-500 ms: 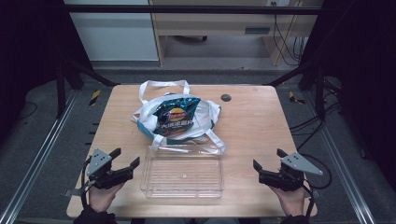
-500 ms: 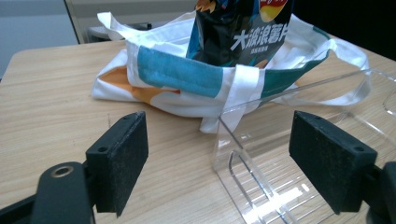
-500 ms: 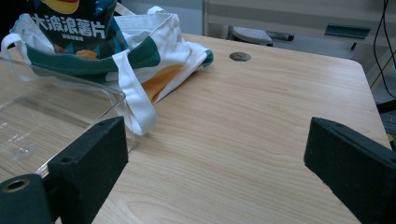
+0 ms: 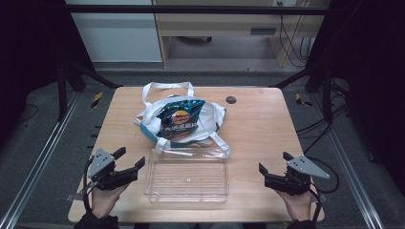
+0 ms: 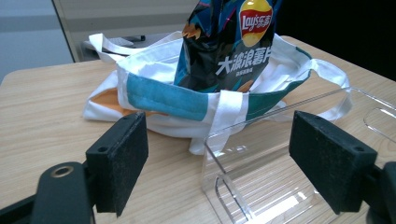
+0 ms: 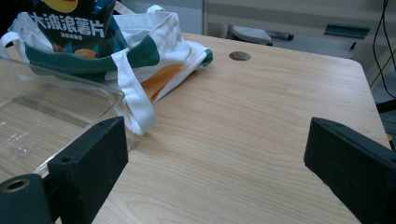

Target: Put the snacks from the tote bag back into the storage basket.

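High view, wooden table [image 4: 267,129] with round hole [image 4: 231,99], grey floor, both hand-held grippers [image 4: 128,161] [image 4: 273,163] spread apart, empty

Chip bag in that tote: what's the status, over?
Left gripper and right gripper both open, holding nothing. Lay's chip bag stands in the white tote bag, untouched. Clear plastic tray sits between grippers and tote.

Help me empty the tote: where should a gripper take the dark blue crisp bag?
Grip the dark blue crisp bag by its flat upper end, which sticks out of the white cloth tote, coming from the front; the open left gripper is probably nearer.
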Tool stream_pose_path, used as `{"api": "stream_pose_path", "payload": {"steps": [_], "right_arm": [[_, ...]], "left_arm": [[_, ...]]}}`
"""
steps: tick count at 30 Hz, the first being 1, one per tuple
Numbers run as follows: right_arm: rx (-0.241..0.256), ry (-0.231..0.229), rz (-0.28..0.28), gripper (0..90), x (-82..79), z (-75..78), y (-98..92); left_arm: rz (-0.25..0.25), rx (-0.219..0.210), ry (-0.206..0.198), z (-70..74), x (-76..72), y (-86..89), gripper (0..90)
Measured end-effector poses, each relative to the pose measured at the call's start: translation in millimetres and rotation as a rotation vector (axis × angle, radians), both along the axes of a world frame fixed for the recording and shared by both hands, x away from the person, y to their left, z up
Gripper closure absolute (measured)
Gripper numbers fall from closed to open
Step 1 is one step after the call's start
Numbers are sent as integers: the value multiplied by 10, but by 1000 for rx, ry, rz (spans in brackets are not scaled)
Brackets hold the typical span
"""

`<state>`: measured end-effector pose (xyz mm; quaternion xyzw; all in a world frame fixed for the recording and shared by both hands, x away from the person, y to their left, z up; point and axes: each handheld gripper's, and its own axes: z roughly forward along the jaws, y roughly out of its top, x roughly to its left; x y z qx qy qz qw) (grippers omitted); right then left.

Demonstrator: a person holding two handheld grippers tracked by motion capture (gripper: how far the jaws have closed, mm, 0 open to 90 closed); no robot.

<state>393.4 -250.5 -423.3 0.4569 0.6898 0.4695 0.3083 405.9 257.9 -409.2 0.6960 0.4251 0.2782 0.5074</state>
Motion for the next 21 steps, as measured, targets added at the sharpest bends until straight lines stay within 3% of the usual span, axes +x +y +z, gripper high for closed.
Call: {"api": "stream_pose_path", "payload": {"steps": [18,21], "right_arm": [[-14,2,-3,65,9,-8,22],[-11,1,-4,65,9,-8,15]], "left_arm": [[-36,-39,-37,198,49,-106,189],[-43,-30,-42,231,68,-142,189]]}}
